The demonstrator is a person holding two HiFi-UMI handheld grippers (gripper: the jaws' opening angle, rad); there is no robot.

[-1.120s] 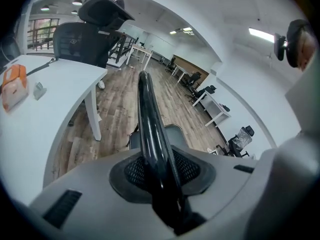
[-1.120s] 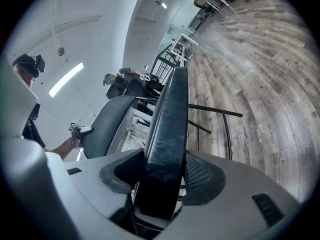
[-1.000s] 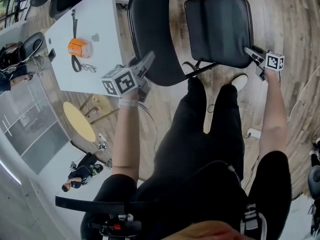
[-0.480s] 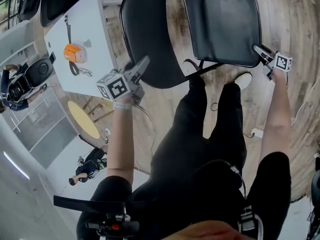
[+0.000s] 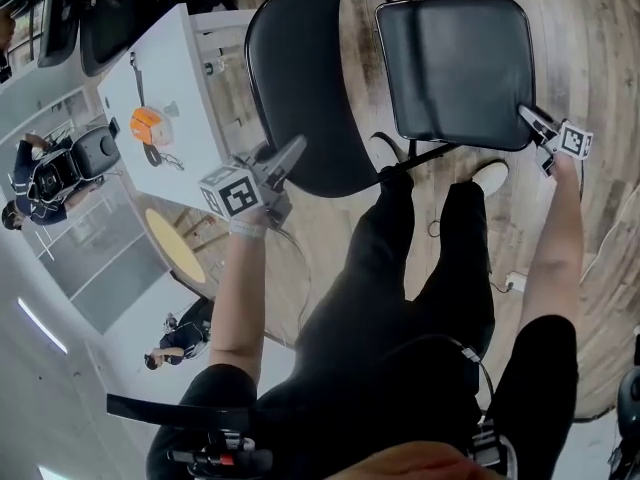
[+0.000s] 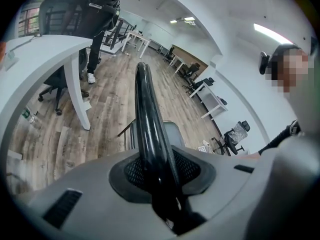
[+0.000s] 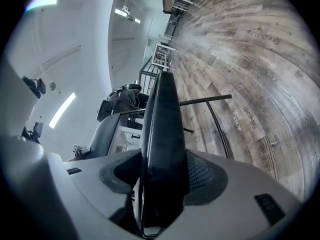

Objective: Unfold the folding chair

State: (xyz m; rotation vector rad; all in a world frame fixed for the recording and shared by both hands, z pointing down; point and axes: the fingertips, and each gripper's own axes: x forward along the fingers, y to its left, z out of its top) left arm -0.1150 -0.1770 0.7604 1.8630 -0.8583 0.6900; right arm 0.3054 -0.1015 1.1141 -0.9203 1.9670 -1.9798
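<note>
The folding chair [image 5: 455, 68] fills the upper middle and upper right of the head view, standing on the plank floor [image 5: 590, 48]. Its dark backrest [image 5: 300, 88] is to the left and its padded seat [image 5: 470, 28] to the right, with a strip of floor showing between them.

The left tongs [image 5: 290, 153] pinch the lower left rim of the backrest. In the left gripper view the glossy black rim [image 6: 147, 129] runs up from between the jaws, which press on it. The right tongs [image 5: 528, 116] pinch the seat's lower right corner, and in the right gripper view the seat's edge [image 7: 162, 134] fills the gap between the jaws.

Below the chair are the person's legs [image 5: 400, 298] in black and a white shoe [image 5: 490, 176]. A white desk [image 5: 190, 98] at upper left carries an orange object [image 5: 147, 121].
</note>
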